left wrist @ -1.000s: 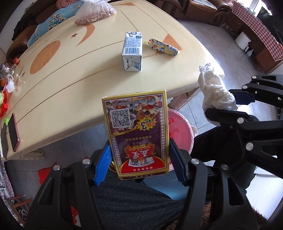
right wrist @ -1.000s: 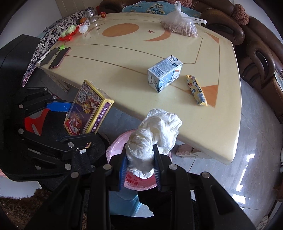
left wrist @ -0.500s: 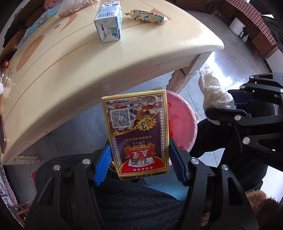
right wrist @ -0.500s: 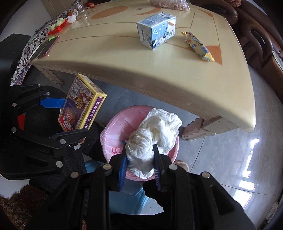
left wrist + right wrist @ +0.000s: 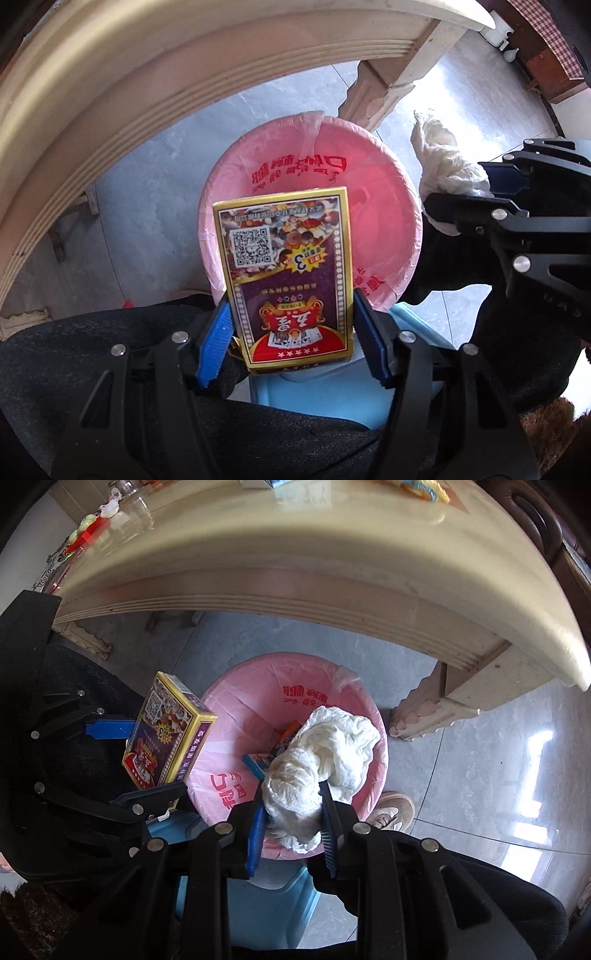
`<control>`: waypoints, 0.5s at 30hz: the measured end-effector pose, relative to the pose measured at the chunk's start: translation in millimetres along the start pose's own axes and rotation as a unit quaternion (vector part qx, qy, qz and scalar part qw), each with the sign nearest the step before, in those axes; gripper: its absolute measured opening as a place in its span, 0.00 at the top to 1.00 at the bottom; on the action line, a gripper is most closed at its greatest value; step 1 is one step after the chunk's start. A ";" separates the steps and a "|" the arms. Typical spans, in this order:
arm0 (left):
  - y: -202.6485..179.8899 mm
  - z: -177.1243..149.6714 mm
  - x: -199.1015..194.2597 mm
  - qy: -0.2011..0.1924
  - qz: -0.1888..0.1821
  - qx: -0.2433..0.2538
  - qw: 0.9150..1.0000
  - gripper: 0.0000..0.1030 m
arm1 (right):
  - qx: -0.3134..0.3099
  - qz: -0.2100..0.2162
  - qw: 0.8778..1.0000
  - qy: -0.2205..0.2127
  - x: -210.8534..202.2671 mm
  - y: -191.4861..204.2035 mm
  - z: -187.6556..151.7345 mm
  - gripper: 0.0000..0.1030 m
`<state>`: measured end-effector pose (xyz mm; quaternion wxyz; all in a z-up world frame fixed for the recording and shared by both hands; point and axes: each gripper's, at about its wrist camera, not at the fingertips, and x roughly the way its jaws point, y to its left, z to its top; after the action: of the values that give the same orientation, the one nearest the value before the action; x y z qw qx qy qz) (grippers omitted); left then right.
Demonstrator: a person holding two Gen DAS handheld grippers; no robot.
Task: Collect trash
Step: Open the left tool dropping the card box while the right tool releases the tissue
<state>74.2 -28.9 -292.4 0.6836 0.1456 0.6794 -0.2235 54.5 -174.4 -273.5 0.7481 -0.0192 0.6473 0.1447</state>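
Left gripper (image 5: pixel 291 334): its blue-padded fingers (image 5: pixel 214 341) are closed on the lower sides of a gold-edged purple and red playing-card box (image 5: pixel 286 273), which stands upright between them with its printed face toward the camera. In the left wrist view the box hangs in front of, and above, the near rim of a round bin lined with a pink plastic bag bearing red print (image 5: pixel 369 192). In the right wrist view the same box (image 5: pixel 168 738) sits at the bin's left edge, tilted, with one corner over the liner (image 5: pixel 258 686).

Right gripper (image 5: pixel 291 821): its blue fingers (image 5: pixel 255 834) are clamped on a crumpled white tissue wad (image 5: pixel 325 753), whose free end billows out over the right half of the bin's opening. From the left wrist view the wad (image 5: pixel 443 162) lies just beside the bin's right rim.

Inside the bin, partly hidden by the tissue, lie a small blue carton (image 5: pixel 258 762) and an orange-edged packet (image 5: pixel 290 731).

The bin stands on a grey tiled floor (image 5: pixel 461 775) beside the carved leg (image 5: pixel 432 709) of a cream worktop (image 5: pixel 332 554), whose moulded edge arches across the top of both views. A yellow snack wrapper (image 5: pixel 421 487) lies at the worktop's far edge. A beige shoe (image 5: pixel 391 808) shows just beside the bin.
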 end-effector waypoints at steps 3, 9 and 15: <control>4.0 2.9 17.6 0.014 -0.006 -0.006 1.000 0.41 | 0.018 0.013 1.000 0.014 20.5 -9.8 2.4 0.74; 8.1 13.4 52.3 0.047 -0.029 -0.030 0.998 0.41 | 0.051 0.027 0.998 0.039 57.3 -28.0 6.8 0.74; 13.3 22.5 76.4 0.070 -0.030 -0.038 0.996 0.41 | 0.055 0.036 0.996 0.060 84.7 -29.5 14.0 0.74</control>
<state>98.5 -37.1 -368.9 0.6325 0.1141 0.7376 -0.2071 85.3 -183.4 -358.5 0.7020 0.0365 0.6985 0.1342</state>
